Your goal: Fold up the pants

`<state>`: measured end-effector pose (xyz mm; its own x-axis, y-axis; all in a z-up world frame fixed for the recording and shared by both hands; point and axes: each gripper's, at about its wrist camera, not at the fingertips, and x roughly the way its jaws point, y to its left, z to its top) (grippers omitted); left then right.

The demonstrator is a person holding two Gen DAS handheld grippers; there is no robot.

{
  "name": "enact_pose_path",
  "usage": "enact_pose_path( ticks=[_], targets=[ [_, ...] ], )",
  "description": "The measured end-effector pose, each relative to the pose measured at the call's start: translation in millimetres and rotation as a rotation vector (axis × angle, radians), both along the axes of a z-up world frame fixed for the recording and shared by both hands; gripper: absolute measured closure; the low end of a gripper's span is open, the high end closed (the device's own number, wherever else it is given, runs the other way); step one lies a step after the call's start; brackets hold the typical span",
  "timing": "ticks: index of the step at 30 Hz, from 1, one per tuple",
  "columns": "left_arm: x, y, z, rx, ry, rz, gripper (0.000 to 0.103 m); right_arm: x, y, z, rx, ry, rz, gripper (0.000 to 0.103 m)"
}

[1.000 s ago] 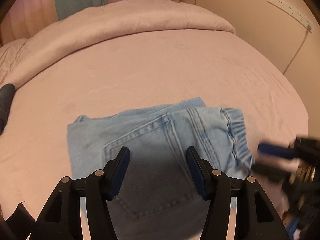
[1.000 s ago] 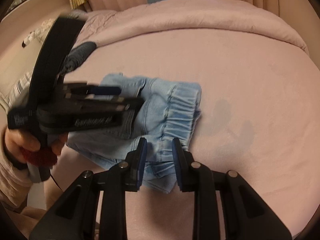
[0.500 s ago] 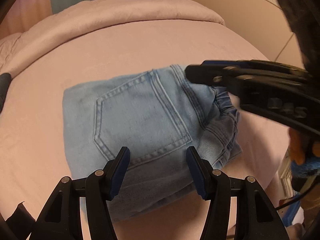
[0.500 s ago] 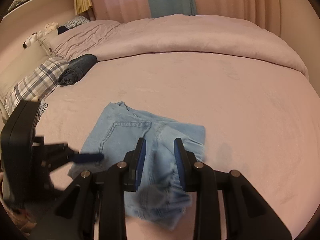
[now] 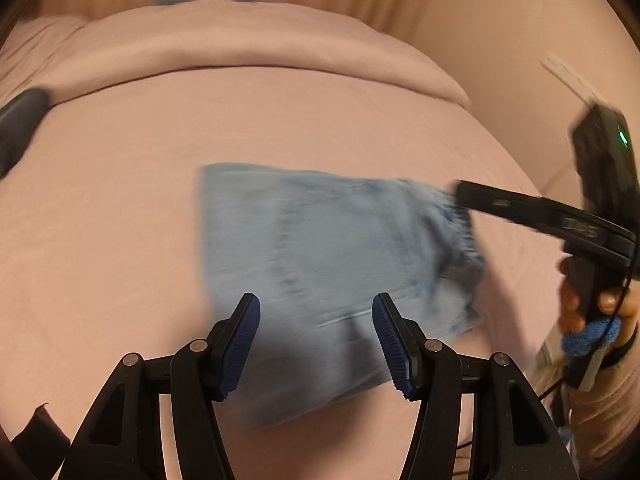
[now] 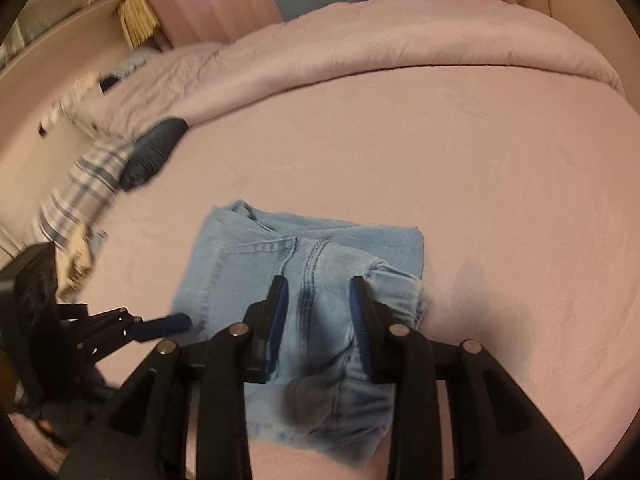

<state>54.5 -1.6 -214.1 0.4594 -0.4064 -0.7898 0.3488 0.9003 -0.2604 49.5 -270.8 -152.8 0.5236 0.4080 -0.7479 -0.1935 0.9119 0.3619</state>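
Light blue denim pants (image 5: 332,264) lie folded into a compact rectangle on the pink bed, back pocket up; they also show in the right wrist view (image 6: 304,300). My left gripper (image 5: 316,344) is open and empty, hovering over the near edge of the pants. My right gripper (image 6: 318,320) is open with a narrower gap, above the waistband end, nothing between its pads. The right gripper also shows in the left wrist view (image 5: 464,196) at the pants' right end. The left gripper shows in the right wrist view (image 6: 168,326) at the pants' left edge.
The pink bedsheet (image 6: 460,160) spreads all around, with a rolled duvet (image 6: 400,40) at the far side. A dark rolled garment (image 6: 152,152) and a plaid pillow (image 6: 80,192) lie at the left. A wall with a power strip (image 5: 568,80) stands at the right.
Both grippers have drawn back from the pants and lifted a little. The folded pants now lie farther away in the left view. The view is blurred from motion.
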Motion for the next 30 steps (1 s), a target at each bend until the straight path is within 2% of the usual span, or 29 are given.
enact_pose_path(
  ticks=[3, 6, 9, 14, 16, 20, 21, 23, 24, 27, 30],
  targets=[
    [-4.6, 32.3, -9.5, -0.012, 0.041, 0.069, 0.045, -2.1, 6.9, 10.4, 0.047, -0.02, 0.043, 0.056],
    [-9.4, 45.6, -22.8, -0.022, 0.085, 0.115, 0.045, 8.7, 31.2, 11.9, 0.06, -0.005, 0.122, 0.053],
    [-13.4, 54.6, -36.9, -0.104, 0.149, 0.129, 0.045, 27.9, 70.4, 4.4, 0.042, 0.025, 0.202, 0.053],
    [-11.6, 58.6, -47.1, -0.19, 0.197, 0.128, 0.045, 82.4, 136.3, -12.7, -0.03, 0.087, 0.303, 0.053],
    [-15.8, 60.5, -48.4, -0.222, 0.206, 0.111, 0.05, 102.2, 152.4, -20.7, -0.054, 0.121, 0.315, 0.053],
    [-18.7, 58.4, -53.5, -0.251, 0.226, 0.07, 0.067, 135.6, 176.3, -48.8, -0.027, 0.296, 0.372, 0.053],
    [-19.5, 57.8, -54.2, -0.248, 0.227, 0.067, 0.068, 137.2, 178.3, -54.0, -0.028, 0.334, 0.39, 0.055],
    [-22.4, 55.1, -53.2, -0.222, 0.211, 0.055, 0.071, 139.3, 189.5, -68.3, -0.109, 0.389, 0.419, 0.076],
    [-23.7, 54.1, -52.2, -0.213, 0.204, 0.051, 0.072, 139.1, 191.7, -71.3, -0.116, 0.4, 0.43, 0.08],
    [-28.6, 47.8, -49.9, -0.166, 0.182, 0.037, 0.073, 138.5, 199.4, -73.2, -0.163, 0.367, 0.428, 0.087],
    [-31.2, 41.1, -47.8, -0.146, 0.184, 0.038, 0.073, 141.8, 197.9, -81.4, -0.145, 0.396, 0.387, 0.089]
  ],
)
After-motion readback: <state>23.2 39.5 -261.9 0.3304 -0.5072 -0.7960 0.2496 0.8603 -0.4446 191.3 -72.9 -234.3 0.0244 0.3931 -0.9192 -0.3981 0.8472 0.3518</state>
